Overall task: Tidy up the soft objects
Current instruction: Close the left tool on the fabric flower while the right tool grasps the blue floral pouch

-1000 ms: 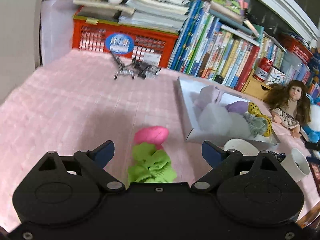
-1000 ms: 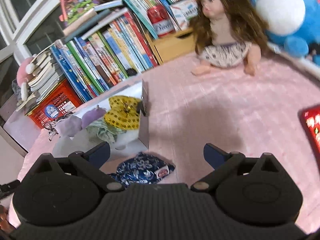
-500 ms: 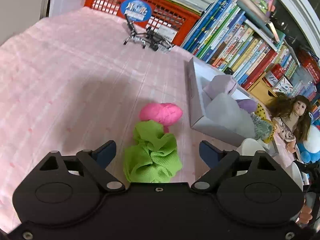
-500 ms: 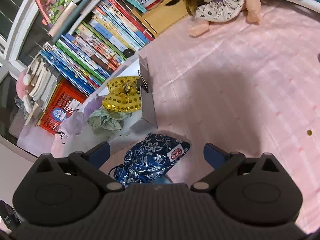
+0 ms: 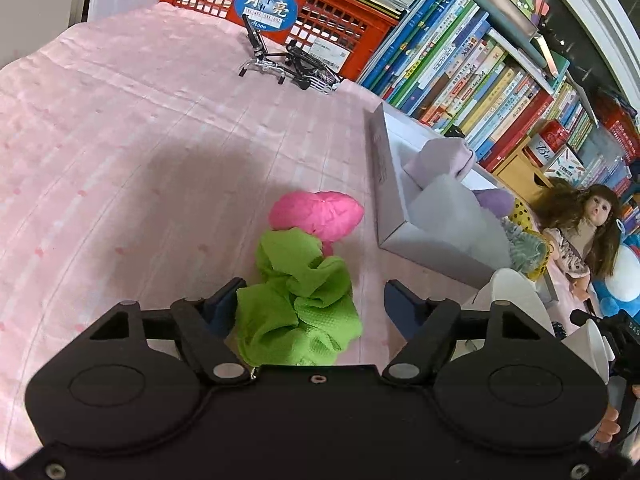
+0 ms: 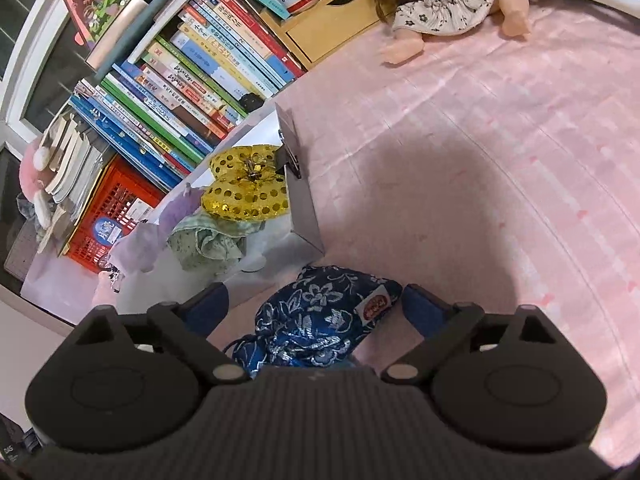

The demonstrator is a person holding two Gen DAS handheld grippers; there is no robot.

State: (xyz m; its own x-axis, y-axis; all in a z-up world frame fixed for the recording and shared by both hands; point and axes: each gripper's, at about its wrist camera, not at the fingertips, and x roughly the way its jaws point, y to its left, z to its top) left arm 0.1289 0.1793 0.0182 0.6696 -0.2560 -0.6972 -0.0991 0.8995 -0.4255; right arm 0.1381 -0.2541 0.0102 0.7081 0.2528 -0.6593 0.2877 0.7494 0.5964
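Observation:
On the pink bedspread a crumpled green cloth (image 5: 292, 264) lies between the fingers of my left gripper (image 5: 312, 302). Its jaws are closing: the cloth brushes the left finger and a gap stays at the right one. A pink soft ball (image 5: 316, 216) sits just beyond the cloth. My right gripper (image 6: 314, 304) straddles a blue floral pouch (image 6: 320, 320). These jaws are closing too and do not press on it. A white box (image 5: 404, 216) (image 6: 300, 184) holds a lilac cloth, a yellow sequin piece (image 6: 246, 192) and a pale green cloth (image 6: 208, 240).
A row of books (image 5: 460, 68) and a red crate (image 5: 320, 16) line the far side. A small metal bike model (image 5: 288, 64) stands before the crate. A doll (image 5: 580, 232) (image 6: 444, 12) sits to the right, and white cups (image 5: 516, 296) stand near the box.
Both grippers have sunk closer to the bedspread and rolled a little. The left jaws have narrowed around the green cloth, the right jaws slightly around the blue pouch.

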